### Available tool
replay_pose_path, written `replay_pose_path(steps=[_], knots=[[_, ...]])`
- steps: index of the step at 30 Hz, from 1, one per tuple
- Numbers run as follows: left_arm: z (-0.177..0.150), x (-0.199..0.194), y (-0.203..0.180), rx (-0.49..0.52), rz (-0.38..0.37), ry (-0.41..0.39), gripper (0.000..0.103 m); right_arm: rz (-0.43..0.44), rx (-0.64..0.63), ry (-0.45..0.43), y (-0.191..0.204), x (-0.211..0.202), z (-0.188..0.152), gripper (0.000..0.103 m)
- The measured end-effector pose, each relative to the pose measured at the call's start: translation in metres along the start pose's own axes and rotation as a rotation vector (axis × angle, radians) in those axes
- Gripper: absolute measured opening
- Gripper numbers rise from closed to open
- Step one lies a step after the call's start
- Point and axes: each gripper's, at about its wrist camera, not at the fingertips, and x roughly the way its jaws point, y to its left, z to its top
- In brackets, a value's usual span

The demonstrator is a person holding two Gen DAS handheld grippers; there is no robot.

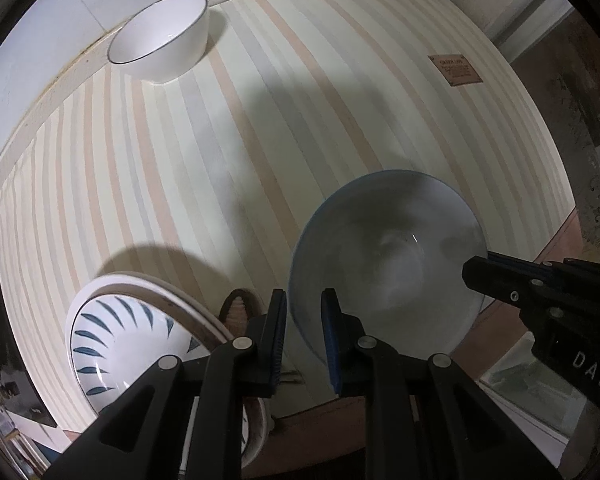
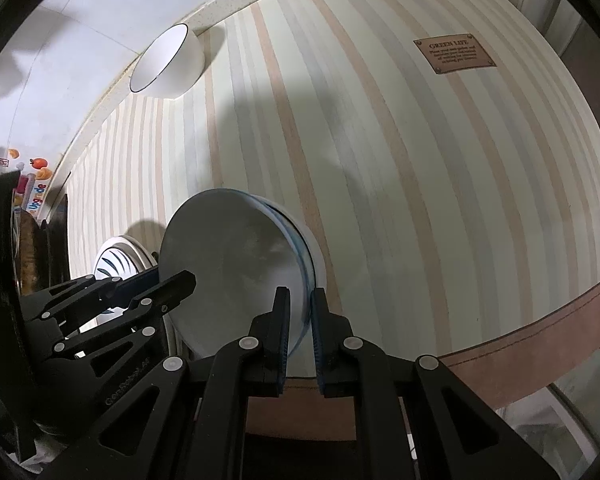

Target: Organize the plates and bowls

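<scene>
Pale grey bowl [image 1: 388,256] with thin blue rim, glossy and empty inside

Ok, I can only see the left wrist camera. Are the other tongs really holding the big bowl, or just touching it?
Observer: Holding it. The right tongs pinch the rim of the bowl, one side inside and one outside.
Operator: What does the brown sign say? It's fuzzy for me.
Observer: The top line of the sign reads "GREEN LIFE". The print under it is too small to read.
Operator: Is there anything past the left edge of the table?
Observer: Yes, some bright fruit shapes, orange and red, stuck on a surface over there.
</scene>
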Motion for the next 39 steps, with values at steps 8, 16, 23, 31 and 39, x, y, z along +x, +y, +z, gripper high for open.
replay_pose_path(steps=[8, 16, 23, 31, 39], knots=[[0.005, -0.053, 0.041, -0.123, -0.097, -0.077, 0.018, 0.038, -0.007, -0.028, 0.000, -0.035, 0.011, 0.013], [0.080, -0.058, 0.128, -0.359, -0.062, -0.152, 0.026, 0.104, -0.104, -0.102, 0.043, -0.054, 0.098, 0.049], [0.143, -0.023, 0.185, -0.479, -0.028, -0.157, 0.026, 0.099, -0.211, -0.115, 0.099, -0.013, 0.199, 0.049], [0.180, 0.032, 0.216, -0.546, -0.116, -0.089, 0.025, 0.071, -0.225, -0.027, 0.128, 0.063, 0.269, 0.049], [0.186, 0.043, 0.211, -0.514, -0.081, -0.102, 0.014, 0.082, -0.248, 0.006, 0.133, 0.100, 0.278, 0.014]])
